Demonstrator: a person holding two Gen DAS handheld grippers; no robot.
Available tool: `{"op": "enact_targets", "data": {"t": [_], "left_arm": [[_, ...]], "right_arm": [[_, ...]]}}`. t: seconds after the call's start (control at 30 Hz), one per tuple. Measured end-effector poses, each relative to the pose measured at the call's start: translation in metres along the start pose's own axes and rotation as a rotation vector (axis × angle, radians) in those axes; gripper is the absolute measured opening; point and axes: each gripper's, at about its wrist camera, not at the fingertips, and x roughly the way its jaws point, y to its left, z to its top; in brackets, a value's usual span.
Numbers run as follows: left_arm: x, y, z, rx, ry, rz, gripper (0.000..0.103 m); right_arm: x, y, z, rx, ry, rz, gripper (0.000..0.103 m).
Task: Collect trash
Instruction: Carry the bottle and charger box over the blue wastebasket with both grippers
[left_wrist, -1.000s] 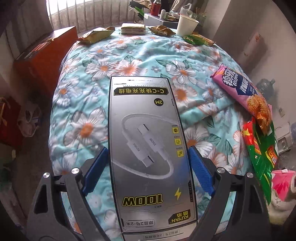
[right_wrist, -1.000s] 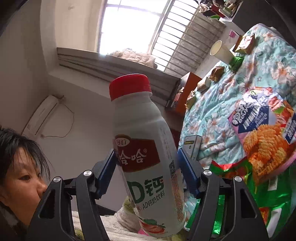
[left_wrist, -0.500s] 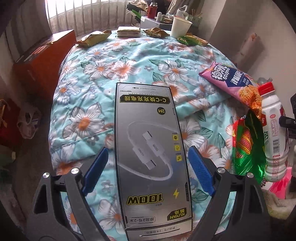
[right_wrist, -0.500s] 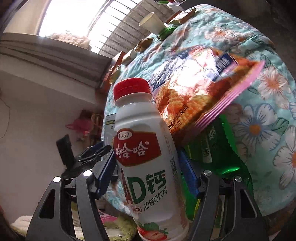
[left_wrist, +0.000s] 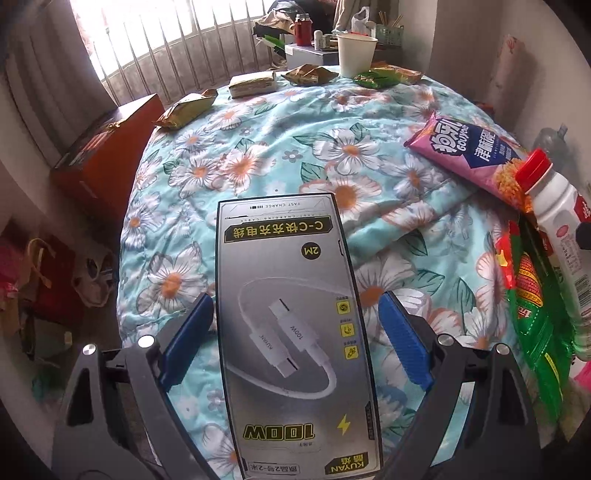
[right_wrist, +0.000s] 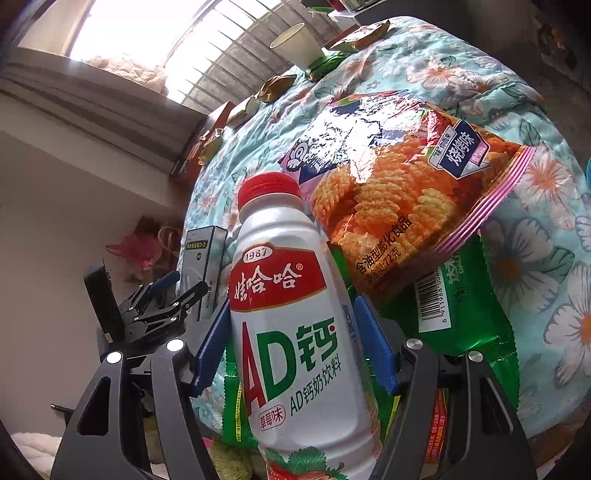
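The left tongs (left_wrist: 295, 325) hold a grey charging-cable box (left_wrist: 291, 332) lengthwise between their blue pads, the box running forward from the jaws and out past them over a floral quilt (left_wrist: 258, 155). The right tongs (right_wrist: 291, 343) are clamped on a white milk-drink bottle (right_wrist: 295, 332) with a red cap, gripped around its lower body with the cap pointing away from the tongs. Just beyond the bottle, touching it in the right wrist view, lies a pink snack bag (right_wrist: 406, 192), and beneath that, right of the right tongs, a green snack bag (right_wrist: 465, 314). Seen from the right tongs, the left tongs and their box sit off to the left, near but apart from the bottle. Far ahead of the left tongs, at the quilt's far edge, stand a white paper cup (left_wrist: 356, 55) and several small wrappers (left_wrist: 310, 74). An orange carton (left_wrist: 107, 155) stands left of the quilt.
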Motion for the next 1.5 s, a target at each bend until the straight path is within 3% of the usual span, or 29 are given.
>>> {"op": "enact_targets", "data": {"t": [0.2, 0.53, 0.6, 1.5], "left_arm": [[0.013, 0.011, 0.003, -0.066, 0.029, 0.009, 0.087], [0.021, 0.010, 0.003, -0.092, 0.044, 0.016, 0.086], [0.021, 0.010, 0.003, -0.105, 0.041, 0.012, 0.082], [-0.024, -0.012, 0.002, -0.048, -0.052, 0.033, 0.078]], "right_arm": [[0.008, -0.001, 0.001, 0.004, 0.011, -0.005, 0.065], [0.017, 0.001, 0.007, -0.006, 0.024, -0.011, 0.065], [0.017, 0.003, 0.007, -0.015, 0.024, -0.012, 0.065], [-0.004, 0.014, 0.003, -0.041, -0.033, 0.087, 0.065]]}}
